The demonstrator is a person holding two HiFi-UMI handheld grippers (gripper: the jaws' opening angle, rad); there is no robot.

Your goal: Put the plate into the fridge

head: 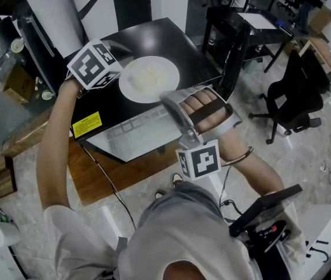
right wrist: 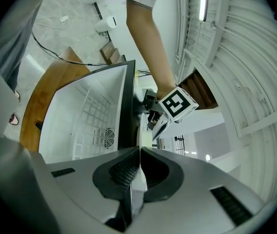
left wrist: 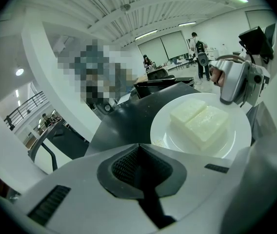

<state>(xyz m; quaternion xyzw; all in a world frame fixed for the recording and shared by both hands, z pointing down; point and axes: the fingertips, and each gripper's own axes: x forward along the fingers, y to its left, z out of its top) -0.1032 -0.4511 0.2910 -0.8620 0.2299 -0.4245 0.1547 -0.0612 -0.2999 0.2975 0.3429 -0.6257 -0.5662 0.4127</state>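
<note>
White round plate [head: 166, 69] sits over the black top of the small fridge [head: 174, 37]; I can't tell whether it rests there or hangs just above. The fridge's white inside [right wrist: 87, 116] stands open below, on a brown wooden table [head: 95, 179]. My right gripper [right wrist: 139, 152] is clamped on the plate's near rim. My left gripper [left wrist: 139, 147] has its jaws pressed together on nothing, just beside the plate's far edge. Two pale rectangular blocks [left wrist: 199, 123] lie side by side, touching, on the plate.
</note>
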